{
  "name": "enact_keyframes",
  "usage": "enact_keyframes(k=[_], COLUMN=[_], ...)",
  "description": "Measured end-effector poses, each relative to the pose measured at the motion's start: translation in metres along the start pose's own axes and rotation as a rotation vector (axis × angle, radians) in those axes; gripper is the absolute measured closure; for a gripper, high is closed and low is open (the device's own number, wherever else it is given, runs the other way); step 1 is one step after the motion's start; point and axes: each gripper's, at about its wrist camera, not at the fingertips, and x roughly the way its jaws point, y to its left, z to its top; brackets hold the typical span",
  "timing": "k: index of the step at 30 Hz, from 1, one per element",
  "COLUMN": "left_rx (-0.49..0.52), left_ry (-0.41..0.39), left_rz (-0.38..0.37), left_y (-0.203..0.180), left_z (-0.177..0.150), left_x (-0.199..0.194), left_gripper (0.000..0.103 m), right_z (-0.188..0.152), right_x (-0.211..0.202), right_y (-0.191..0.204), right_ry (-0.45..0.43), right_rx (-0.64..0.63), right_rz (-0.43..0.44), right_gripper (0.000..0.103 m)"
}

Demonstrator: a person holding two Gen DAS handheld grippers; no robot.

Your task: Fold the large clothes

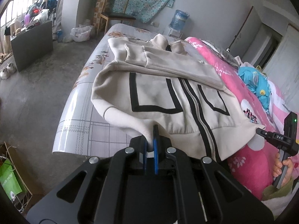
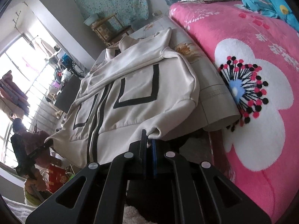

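A cream zip jacket (image 1: 158, 97) with black stripes lies front-up on the bed, its sleeves folded across the chest. My left gripper (image 1: 150, 136) is shut on one corner of the jacket's hem, and the cloth rises into the blue pads. My right gripper (image 2: 148, 139) is shut on the other hem corner of the jacket (image 2: 130, 85). Both corners are lifted off the bed. Each view also shows the other gripper: the right gripper (image 1: 258, 130) at the far right, the left gripper (image 2: 46, 142) at the far left.
The bed has a grey floral sheet (image 1: 84, 130) and a pink flowered blanket (image 2: 252, 46) along one side, with a blue bundle (image 1: 257, 82) on it. On the floor stand a dark cabinet (image 1: 31, 46), a wooden chair (image 1: 115, 16), shoes (image 1: 7, 71) and a green bag (image 1: 9, 183).
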Motion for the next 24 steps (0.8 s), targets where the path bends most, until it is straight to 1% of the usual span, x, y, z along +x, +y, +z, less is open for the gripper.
enact_keyframes(k=[7, 10, 17, 24], left_rx=[-0.036, -0.035, -0.055, -0.092], left_ry=[-0.030, -0.044, -0.076, -0.089], left_rz=[-0.025, -0.024, -0.035, -0.037], left_y=[0.008, 0.011, 0.019, 0.028], left_z=[0.018, 0.027, 0.053, 0.079], left_x=[0.002, 0.003, 0.014, 0.032], left_gripper=[0.098, 0.098, 0.098, 0.098], right_z=[0.014, 0.025, 0.056, 0.087], right_x=[0.000, 0.001, 0.011, 0.031], right_y=[0.004, 0.007, 0.014, 0.018], right_ry=[-0.035, -0.058, -0.104, -0.126], right_rx=[0.000, -0.003, -0.011, -0.002], right_rz=[0.015, 0.022, 0.028, 0.037], right_gripper=[0.098, 0.098, 0.098, 0.098])
